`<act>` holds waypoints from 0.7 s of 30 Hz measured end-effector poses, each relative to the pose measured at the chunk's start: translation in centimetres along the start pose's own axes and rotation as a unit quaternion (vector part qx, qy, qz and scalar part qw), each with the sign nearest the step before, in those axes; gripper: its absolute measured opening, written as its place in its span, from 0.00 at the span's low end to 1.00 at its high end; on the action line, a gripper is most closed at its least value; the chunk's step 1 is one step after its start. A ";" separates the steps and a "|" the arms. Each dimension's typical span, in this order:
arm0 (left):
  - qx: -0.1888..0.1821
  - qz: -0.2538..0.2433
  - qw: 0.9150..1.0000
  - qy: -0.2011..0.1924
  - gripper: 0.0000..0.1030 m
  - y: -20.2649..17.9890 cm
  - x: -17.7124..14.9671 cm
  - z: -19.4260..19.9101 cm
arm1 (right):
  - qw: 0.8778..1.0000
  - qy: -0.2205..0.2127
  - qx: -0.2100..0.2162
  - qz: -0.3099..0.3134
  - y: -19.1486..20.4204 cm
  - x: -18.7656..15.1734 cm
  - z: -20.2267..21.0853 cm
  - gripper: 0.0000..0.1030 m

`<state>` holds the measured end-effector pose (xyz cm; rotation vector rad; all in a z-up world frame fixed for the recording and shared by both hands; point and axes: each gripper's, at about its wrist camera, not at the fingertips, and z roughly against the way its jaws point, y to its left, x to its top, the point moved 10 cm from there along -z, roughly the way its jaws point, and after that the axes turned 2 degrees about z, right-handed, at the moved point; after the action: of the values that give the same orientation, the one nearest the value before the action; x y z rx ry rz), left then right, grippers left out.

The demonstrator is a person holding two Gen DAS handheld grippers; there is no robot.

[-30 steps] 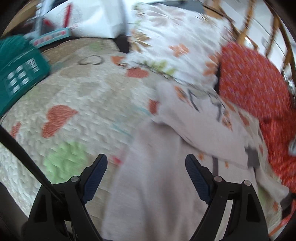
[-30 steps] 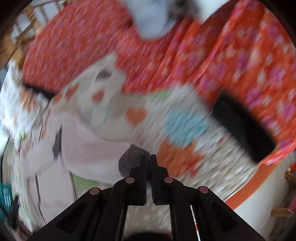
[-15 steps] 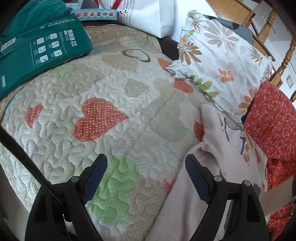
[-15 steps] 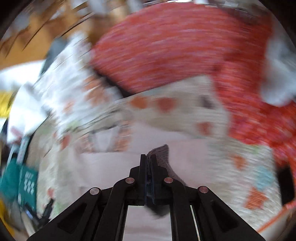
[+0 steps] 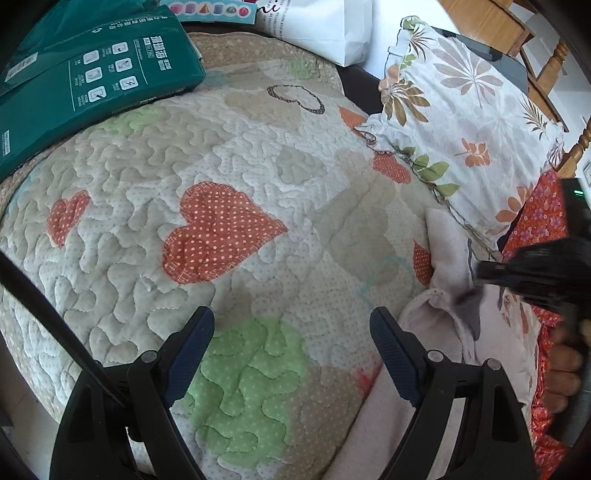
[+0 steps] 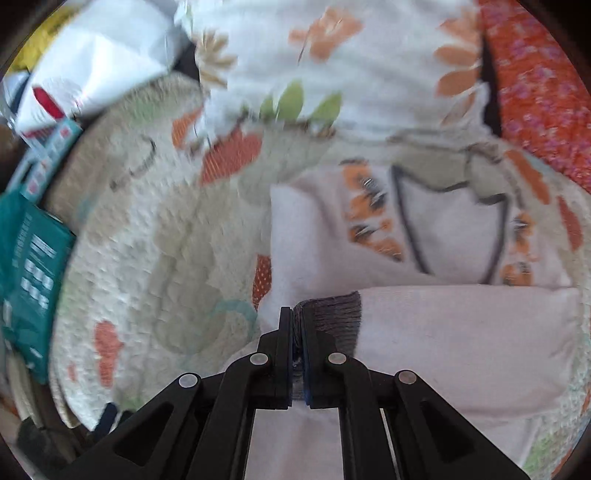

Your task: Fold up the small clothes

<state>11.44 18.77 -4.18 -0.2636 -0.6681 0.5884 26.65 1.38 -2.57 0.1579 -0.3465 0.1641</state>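
A pale pink small garment (image 6: 443, 229) with orange and dark print lies on the heart quilt (image 6: 147, 229). One sleeve (image 6: 461, 332) lies folded across its body. My right gripper (image 6: 296, 314) pinches the sleeve's grey cuff (image 6: 332, 314); its jaws are just opening, and the cuff is still between the pads. In the left wrist view the garment (image 5: 436, 325) lies at the right, with the blurred right gripper (image 5: 535, 273) and a hand over it. My left gripper (image 5: 291, 325) hangs open over the bare quilt, left of the garment, holding nothing.
A floral pillow (image 5: 461, 122) lies behind the garment, with an orange flowered cloth (image 5: 543, 218) to its right. A green package (image 5: 85, 85) and a white bag (image 5: 325, 26) sit at the quilt's far left. A wooden bed frame (image 5: 554, 62) stands behind the pillow.
My right gripper swept across with the grey cuff and laid the sleeve over the garment's body. The left gripper shifted off the garment onto the quilt and stayed open.
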 end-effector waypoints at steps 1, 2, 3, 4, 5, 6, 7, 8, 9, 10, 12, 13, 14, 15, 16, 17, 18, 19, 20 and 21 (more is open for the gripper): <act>0.000 -0.001 1.000 0.001 0.83 0.0 0.0 -0.1 | 1.000 0.006 0.005 0.001 0.3 0.0 -0.9 0.08; 0.001 -0.002 1.000 0.003 0.83 0.0 -0.1 -0.2 | 1.000 0.011 0.008 -0.002 0.3 0.0 -1.7 0.09; 0.001 -0.003 1.000 0.003 0.83 0.0 -0.1 -0.3 | 1.000 0.012 0.012 -0.005 0.5 0.1 -2.2 0.14; 0.002 -0.003 1.000 0.003 0.83 0.0 -0.1 -0.4 | 1.000 0.004 0.020 -0.009 0.5 0.3 -2.1 0.17; 0.002 -0.003 1.000 0.003 0.83 0.0 0.0 -0.4 | 1.000 -0.007 0.023 -0.011 0.3 0.6 -1.7 0.18; 0.003 -0.004 1.000 0.002 0.83 0.0 -0.1 -0.4 | 0.999 -0.022 0.028 -0.014 0.0 0.7 -0.9 0.20; 0.003 -0.004 1.000 0.002 0.83 0.1 0.0 -0.4 | 0.999 -0.034 0.033 -0.015 -0.3 0.8 0.0 0.21; 0.005 -0.006 1.000 0.002 0.83 0.0 0.0 -0.5 | 0.998 -0.042 0.034 -0.016 -0.7 0.8 0.8 0.22; 0.007 -0.009 1.000 0.001 0.83 0.0 -0.1 -0.5 | 0.998 -0.051 0.032 -0.018 -1.4 0.7 1.8 0.23; 0.008 -0.013 1.000 0.000 0.83 -0.1 -0.1 -0.5 | 0.997 -0.062 0.030 -0.021 -2.4 0.3 3.1 0.25; 0.007 -0.023 1.000 0.000 0.83 -0.5 -0.3 -0.5 | 0.997 -0.075 0.021 -0.025 -4.5 -0.9 5.2 0.29; 0.008 -0.028 1.000 -0.001 0.83 -0.7 -0.4 -0.4 | 0.996 -0.076 0.018 -0.030 -5.5 -1.6 5.9 0.33; 0.010 -0.034 0.999 -0.002 0.83 -0.8 -0.4 -0.4 | 0.996 -0.076 0.016 -0.038 -6.9 -2.7 6.7 0.36; 0.011 -0.040 0.999 -0.002 0.83 -1.0 -0.5 -0.4 | 0.996 -0.075 0.010 -0.053 -9.0 -4.2 7.6 0.39; 0.010 -0.045 0.999 -0.001 0.83 -1.3 -0.7 -0.4 | 0.995 -0.075 0.003 -0.064 -10.6 -5.5 8.2 0.39; 0.008 -0.049 0.999 0.000 0.83 -1.5 -0.9 -0.4 | 0.994 -0.073 -0.011 -0.079 -13.1 -7.4 8.9 0.39; 0.005 -0.052 0.999 0.003 0.83 -1.8 -1.1 -0.5 | 0.993 -0.072 -0.025 -0.089 -15.0 -8.9 9.4 0.39; 0.002 -0.055 0.998 0.006 0.83 -2.1 -1.3 -0.5 | 0.991 -0.071 -0.043 -0.103 -17.2 -10.7 10.0 0.39; -0.003 -0.059 0.998 0.009 0.83 -2.4 -1.5 -0.4 | 0.989 -0.071 -0.055 -0.121 -19.5 -12.5 10.6 0.39; -0.005 -0.064 0.998 0.011 0.83 -2.7 -1.8 -0.3 | 0.985 -0.073 -0.060 -0.148 -22.0 -14.6 11.2 0.39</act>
<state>11.68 15.56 -4.22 -0.2345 -0.6620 0.4584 13.53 -24.01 -0.01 0.1015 -0.4728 -0.1628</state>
